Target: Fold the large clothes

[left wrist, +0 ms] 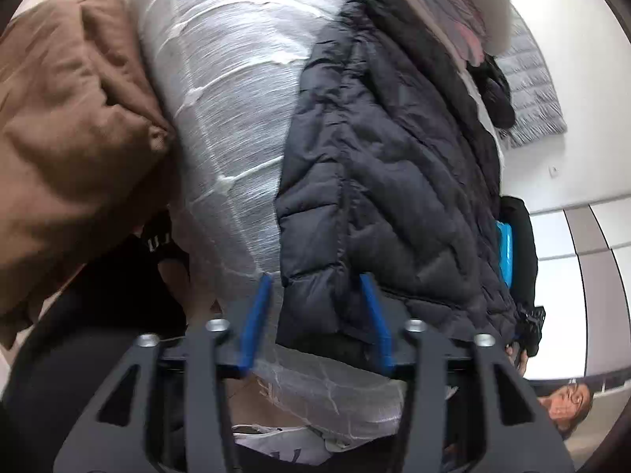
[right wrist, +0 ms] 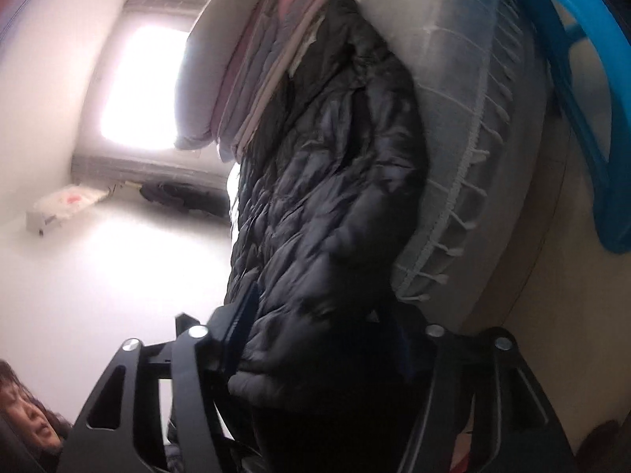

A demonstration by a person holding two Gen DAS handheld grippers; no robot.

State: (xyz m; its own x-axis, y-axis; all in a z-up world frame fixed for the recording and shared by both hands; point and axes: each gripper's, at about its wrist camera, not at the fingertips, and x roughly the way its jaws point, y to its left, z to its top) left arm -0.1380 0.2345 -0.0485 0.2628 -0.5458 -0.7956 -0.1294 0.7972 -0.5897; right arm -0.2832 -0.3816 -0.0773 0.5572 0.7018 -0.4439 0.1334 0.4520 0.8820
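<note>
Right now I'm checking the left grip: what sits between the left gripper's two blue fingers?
The hem corner of the dark puffer jacket, lying on the plastic-wrapped mattress, sits inside the open left gripper, seen in the left wrist view.

— Where's the jacket (left wrist: 378, 181)?
— On the mattress (left wrist: 228, 90), lengthwise, its hem corner between the left gripper's (left wrist: 315, 315) fingers.
— And the other end?
— The right gripper (right wrist: 327, 354) has jacket between its fingers; past it, a stack of folded clothes (right wrist: 256, 79) sits at the jacket's far end.
— Anything left of it?
— A bundle (left wrist: 67, 126), on the mattress's other side.
</note>
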